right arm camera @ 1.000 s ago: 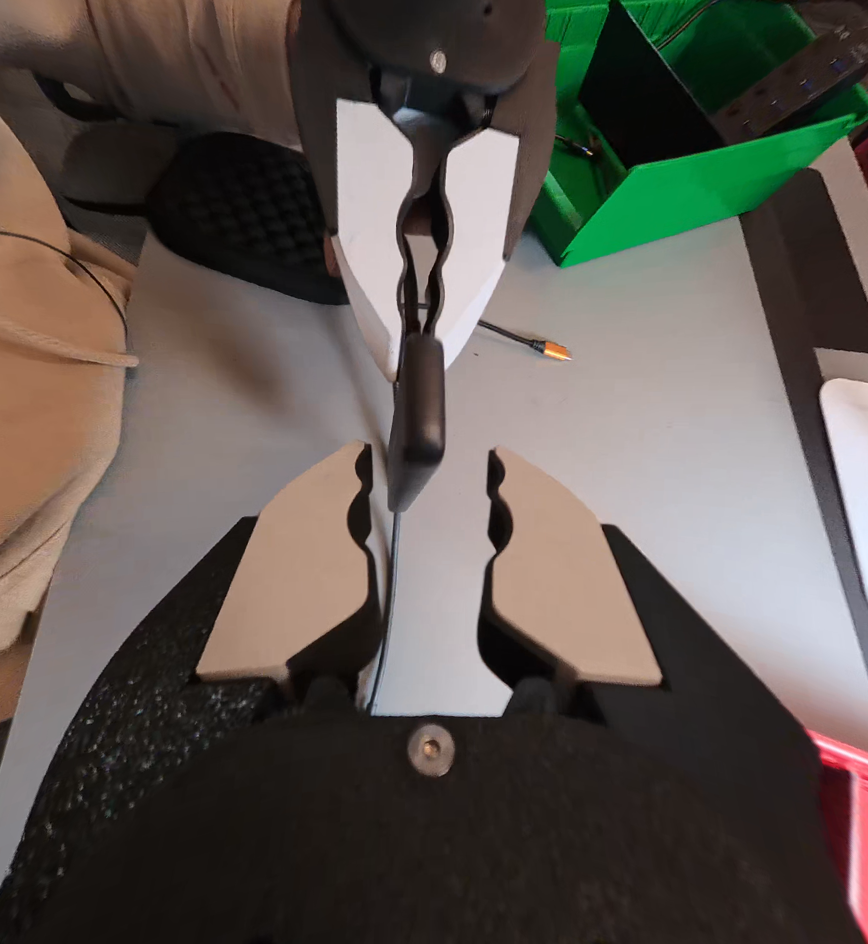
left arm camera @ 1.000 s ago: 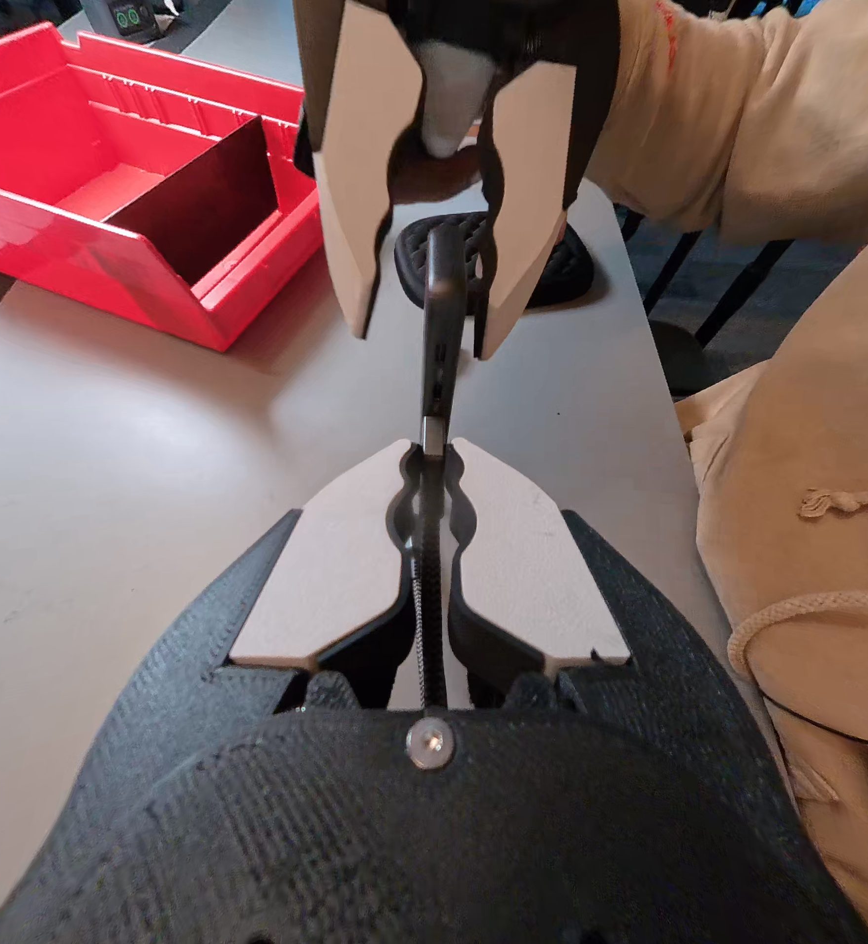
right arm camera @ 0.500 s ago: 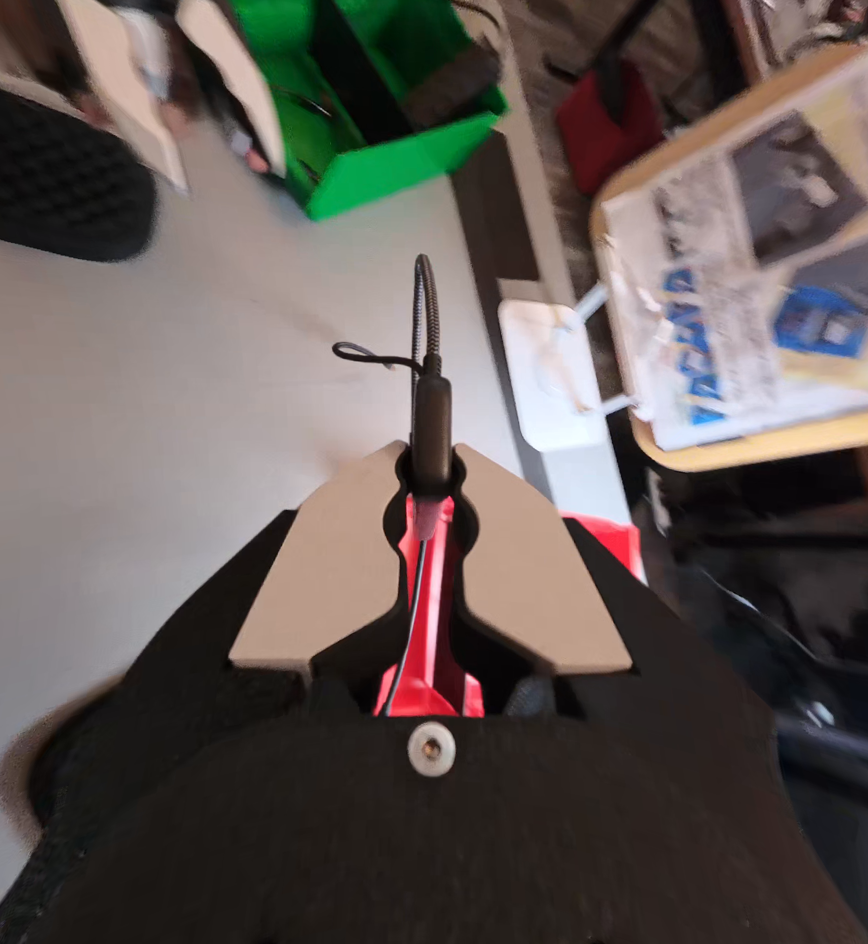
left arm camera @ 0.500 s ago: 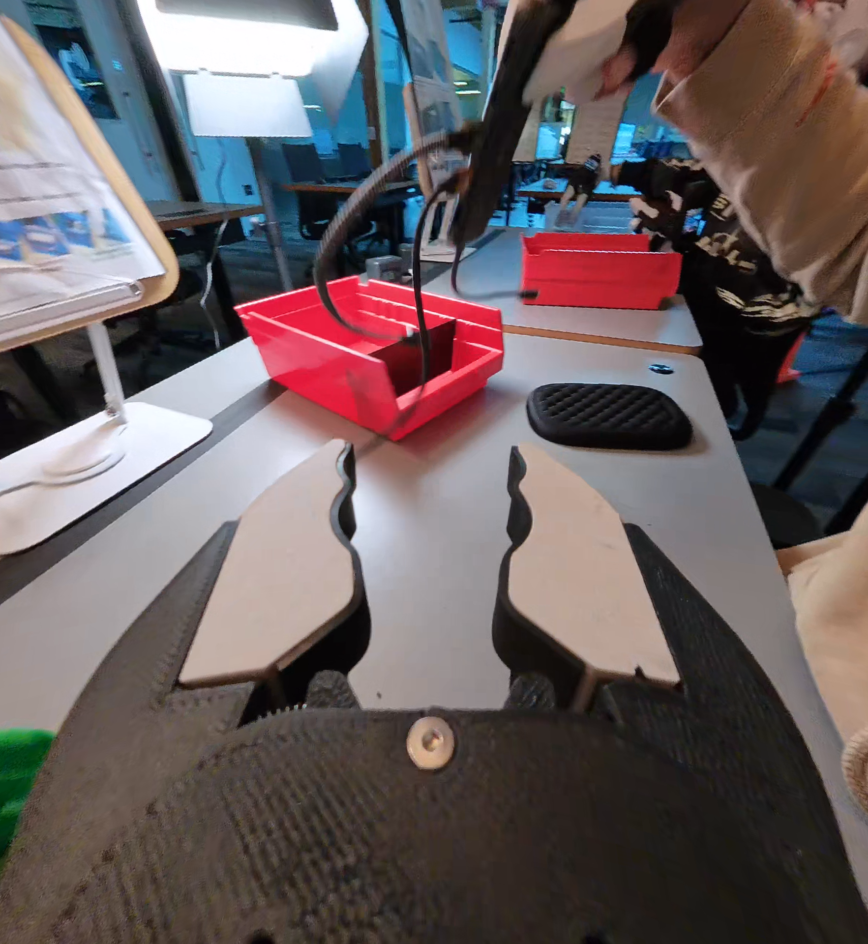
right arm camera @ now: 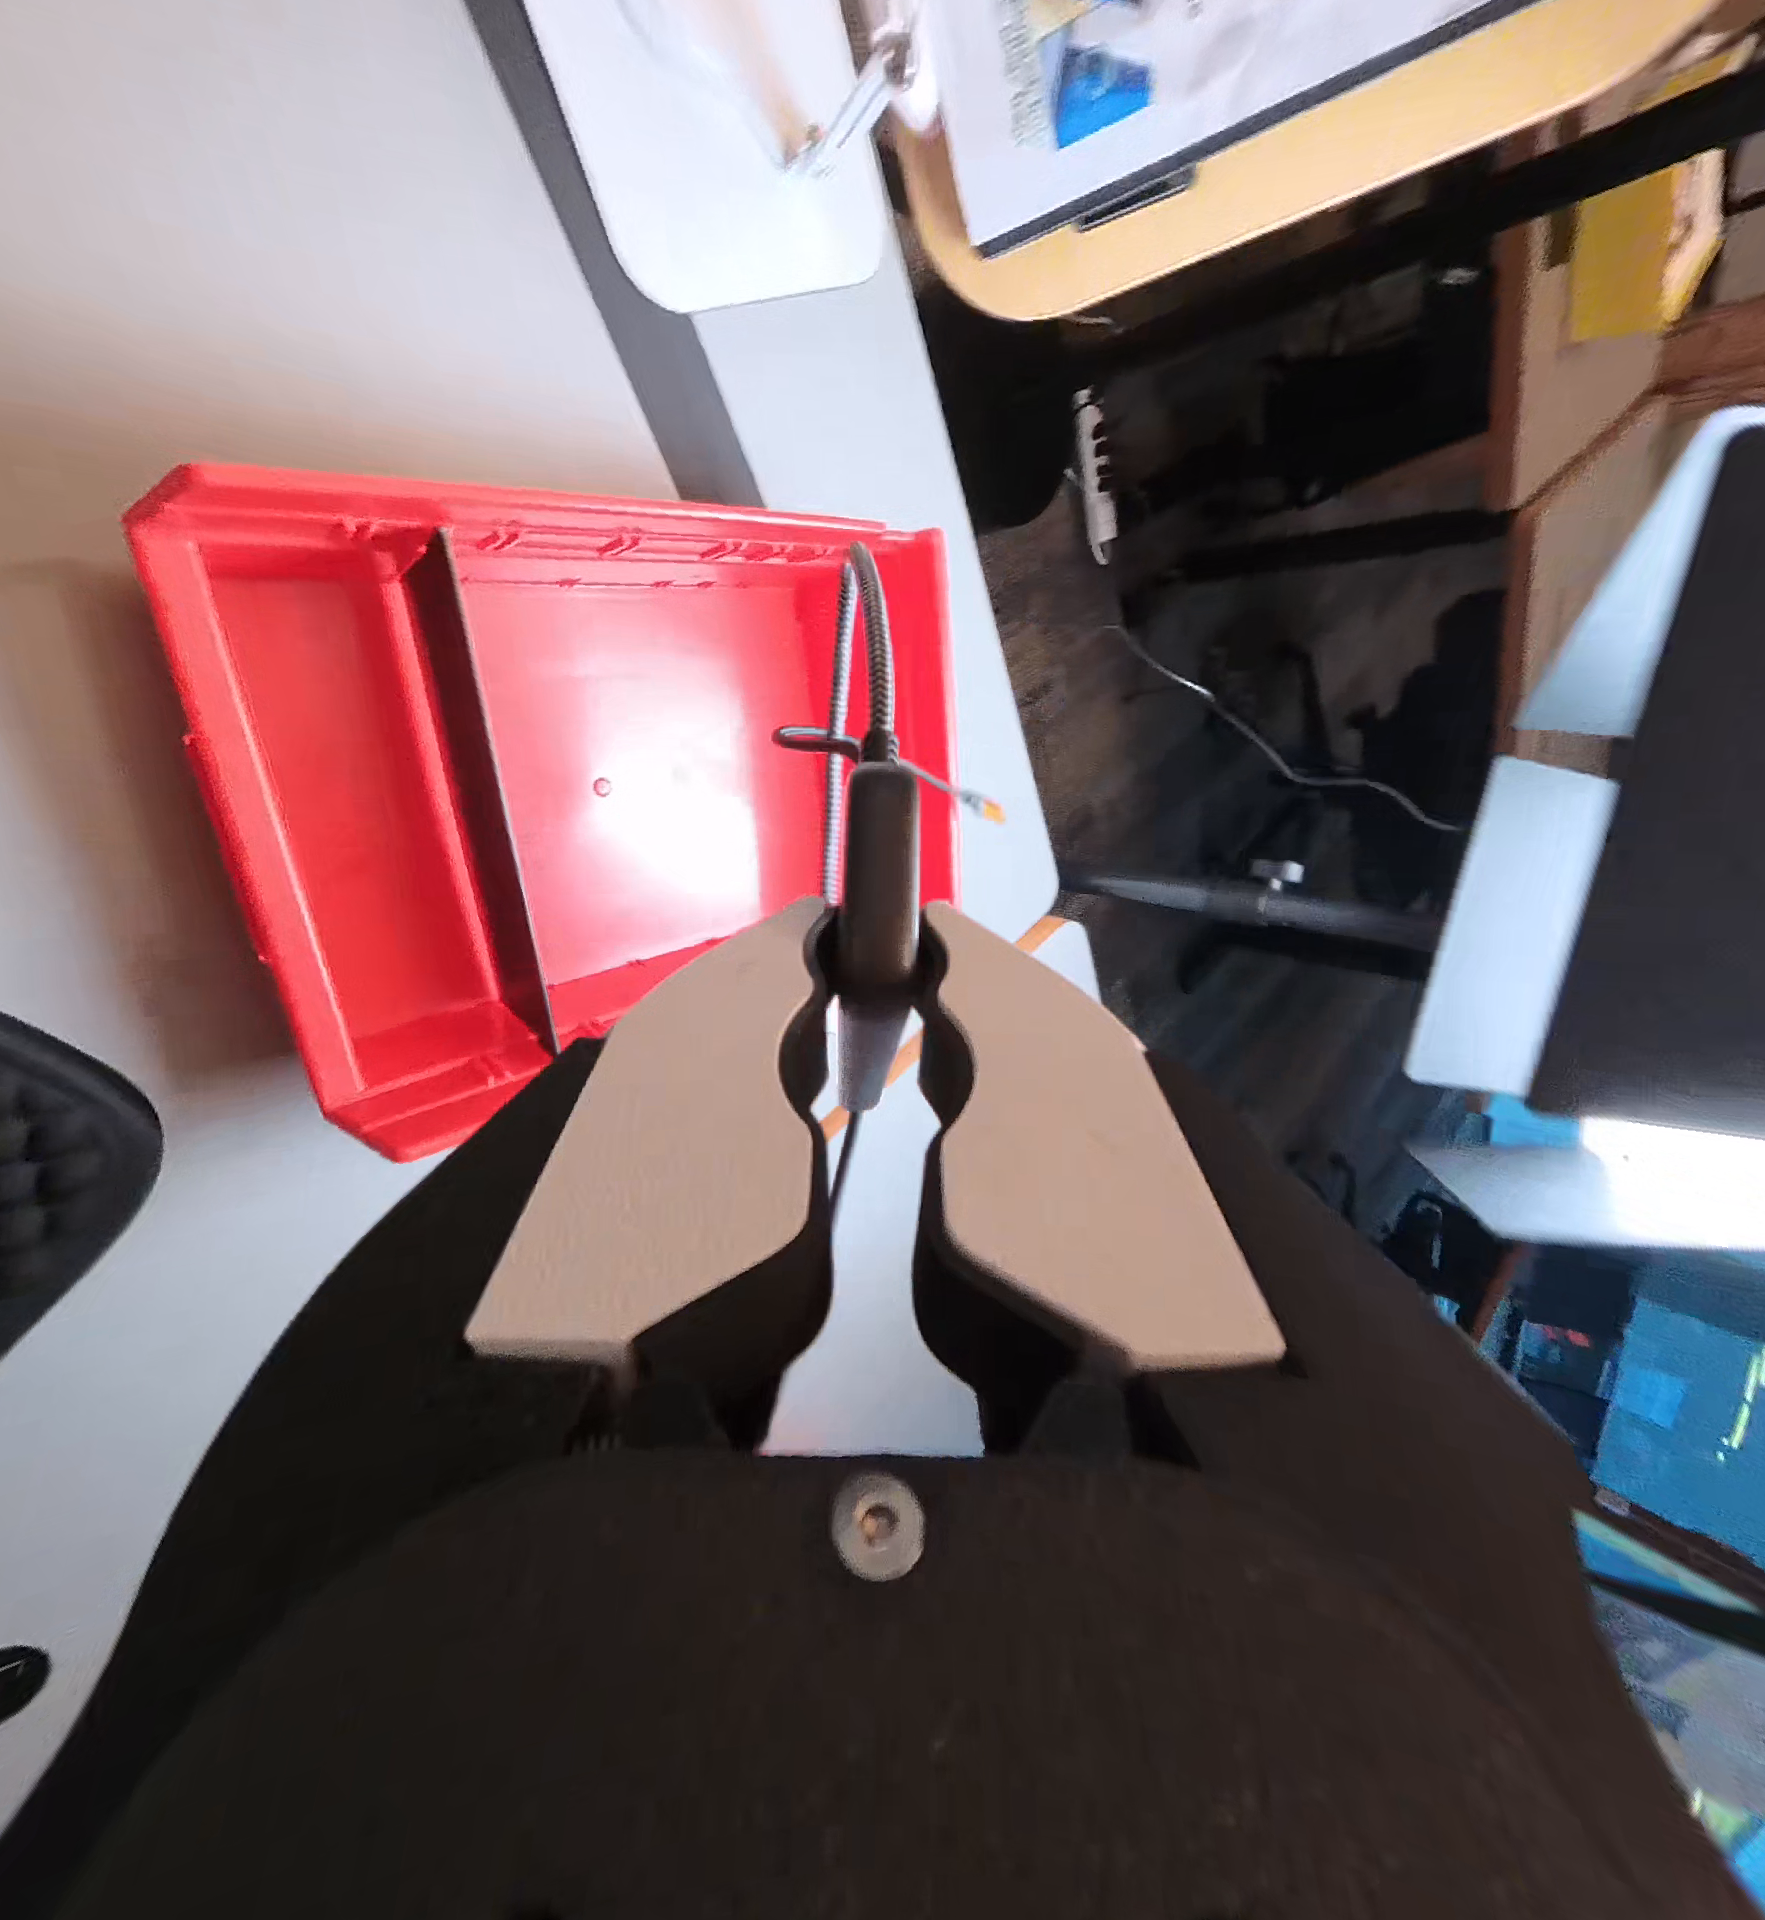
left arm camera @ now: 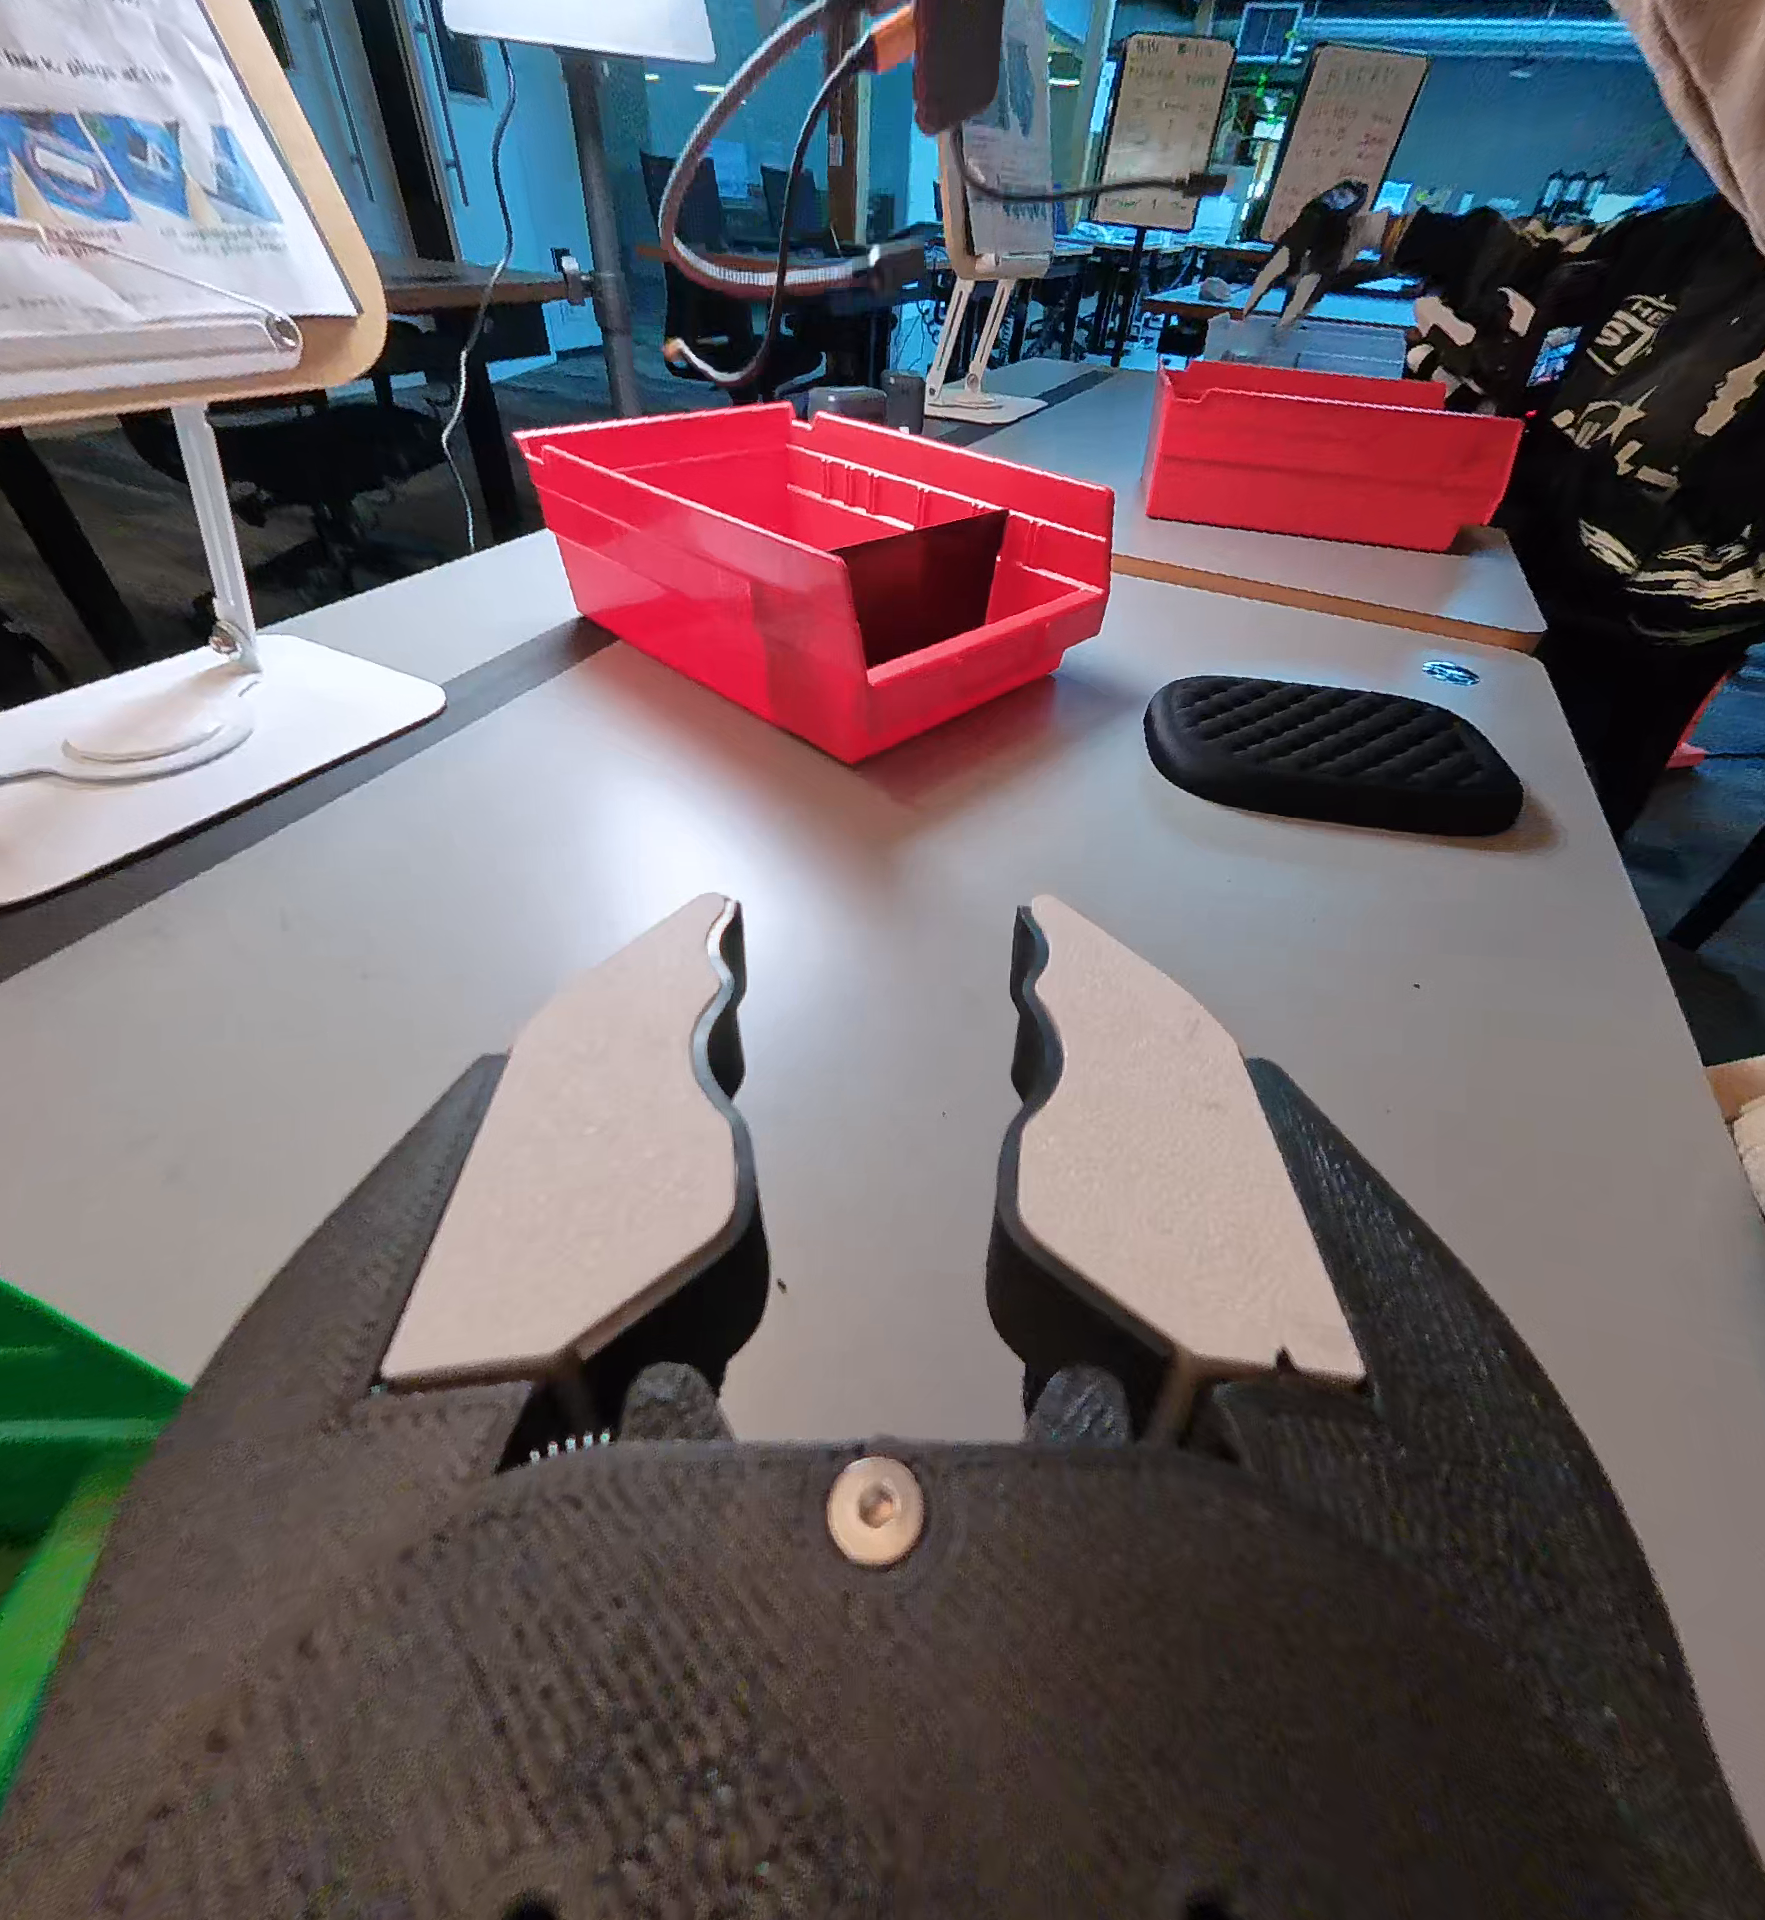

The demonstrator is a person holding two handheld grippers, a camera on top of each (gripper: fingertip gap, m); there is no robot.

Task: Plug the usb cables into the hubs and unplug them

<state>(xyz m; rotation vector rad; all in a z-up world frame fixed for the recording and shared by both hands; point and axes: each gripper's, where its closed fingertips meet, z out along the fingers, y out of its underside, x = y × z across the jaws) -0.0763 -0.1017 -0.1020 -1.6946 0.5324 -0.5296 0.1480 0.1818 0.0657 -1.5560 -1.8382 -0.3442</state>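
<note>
While the right gripper (right arm camera: 873, 935) clamps the dark hub (right arm camera: 878, 873) above the red bin (right arm camera: 265, 769), its dangling cables (right arm camera: 862, 644) could snag the bin's far wall. The left gripper (left arm camera: 876, 935), spread apart and empty, cannot steady them.

Glossy red plastic bin (left arm camera: 816, 582), matt grey table (left arm camera: 338, 987), braided cable (right arm camera: 862, 665), rough-textured black hand-held gripper (left arm camera: 876, 925) body.

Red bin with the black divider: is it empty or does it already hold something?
Empty, as far as visible. In the right wrist view both compartments of the red plastic bin show bare red floor; the dark hub hangs above it.
</note>
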